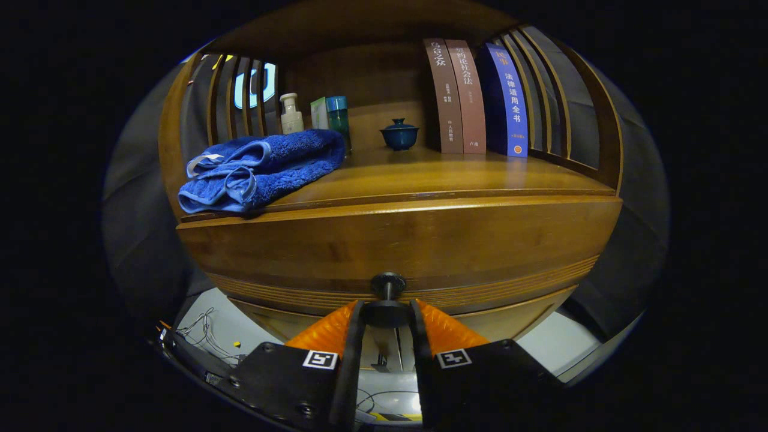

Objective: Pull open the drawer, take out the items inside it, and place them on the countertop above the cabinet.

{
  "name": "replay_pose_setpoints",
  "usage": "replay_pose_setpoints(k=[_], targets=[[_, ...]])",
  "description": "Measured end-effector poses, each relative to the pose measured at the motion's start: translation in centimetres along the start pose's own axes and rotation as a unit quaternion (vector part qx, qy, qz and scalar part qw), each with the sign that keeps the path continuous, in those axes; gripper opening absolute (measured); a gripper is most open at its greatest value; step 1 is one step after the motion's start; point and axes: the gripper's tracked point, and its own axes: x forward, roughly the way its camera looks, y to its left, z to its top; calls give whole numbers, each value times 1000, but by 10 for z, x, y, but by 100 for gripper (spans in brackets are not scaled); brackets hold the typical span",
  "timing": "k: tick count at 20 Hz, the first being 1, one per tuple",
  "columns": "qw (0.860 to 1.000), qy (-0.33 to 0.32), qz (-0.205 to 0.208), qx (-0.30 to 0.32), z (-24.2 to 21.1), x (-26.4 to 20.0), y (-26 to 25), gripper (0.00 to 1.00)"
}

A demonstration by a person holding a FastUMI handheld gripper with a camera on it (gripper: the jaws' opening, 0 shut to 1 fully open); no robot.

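1. Gripping the small dark round metal knob (387, 281), the gripper (387, 313) has both orange fingers pressed on its front disc.
2. The wooden drawer (396, 252) sits closed under the table (444, 174).
3. The knob looks rigid, probably slippery; the drawer likely pulls heavily, so tug straight.

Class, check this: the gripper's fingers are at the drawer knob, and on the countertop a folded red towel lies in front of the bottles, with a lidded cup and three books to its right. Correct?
One mistake: the towel is blue, not red, as the gripper view shows. The rest holds: the gripper is shut on the drawer knob, and the bottles, lidded cup and books stand on the countertop.
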Motion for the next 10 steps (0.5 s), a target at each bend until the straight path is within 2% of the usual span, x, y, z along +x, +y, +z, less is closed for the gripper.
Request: replay_pose_setpoints(k=[1,2,10], targets=[[1000,3,-2,-5,-1,1,0,45],[1000,5,-4,-10,-1,2,-1,37],[1000,17,-1,-12,-6,-8,0,37]])
